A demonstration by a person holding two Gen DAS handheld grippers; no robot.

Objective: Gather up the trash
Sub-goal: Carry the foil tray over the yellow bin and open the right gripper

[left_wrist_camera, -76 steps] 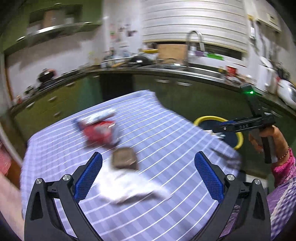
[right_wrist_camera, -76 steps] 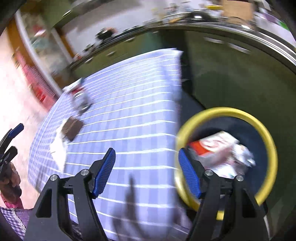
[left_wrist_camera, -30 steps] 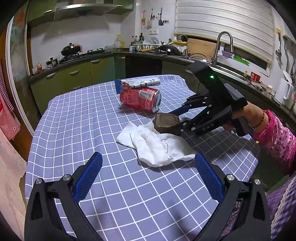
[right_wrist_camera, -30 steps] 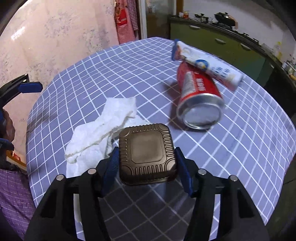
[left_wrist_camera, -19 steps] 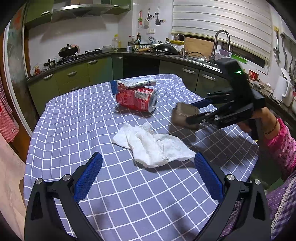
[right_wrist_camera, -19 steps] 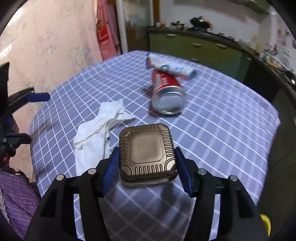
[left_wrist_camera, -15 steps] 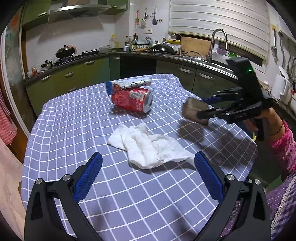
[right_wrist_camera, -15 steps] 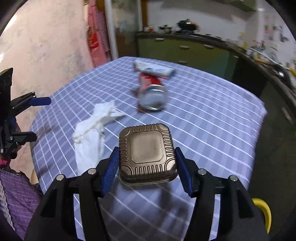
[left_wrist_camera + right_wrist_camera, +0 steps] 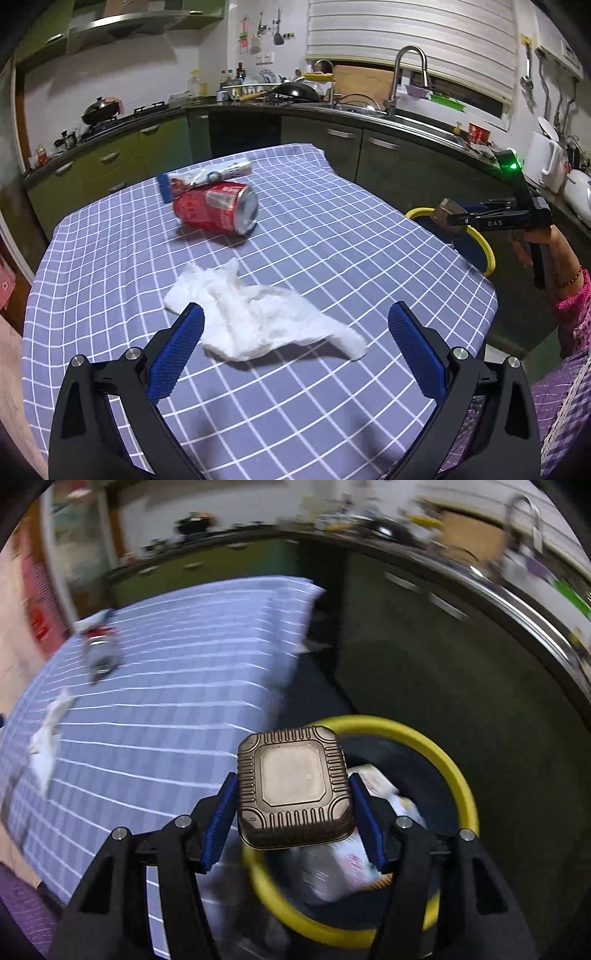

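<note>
My right gripper (image 9: 293, 819) is shut on a brown square plastic tub (image 9: 291, 786) and holds it above the yellow-rimmed bin (image 9: 458, 775), which has trash inside. From the left wrist view the tub (image 9: 445, 214) hangs over the bin (image 9: 484, 251) past the table's right edge. My left gripper (image 9: 295, 347) is open and empty, just behind a crumpled white tissue (image 9: 258, 317). A red can (image 9: 216, 212) lies on its side farther back, with a tube-shaped wrapper (image 9: 207, 175) behind it.
The table has a blue checked cloth (image 9: 332, 236). Green kitchen cabinets and a counter with a sink (image 9: 369, 110) run behind and to the right. The bin stands on the floor between table and cabinets.
My right gripper has carried the brown tub off the table to the right and now holds it over the bin. My left gripper has stayed open near the tissue.
</note>
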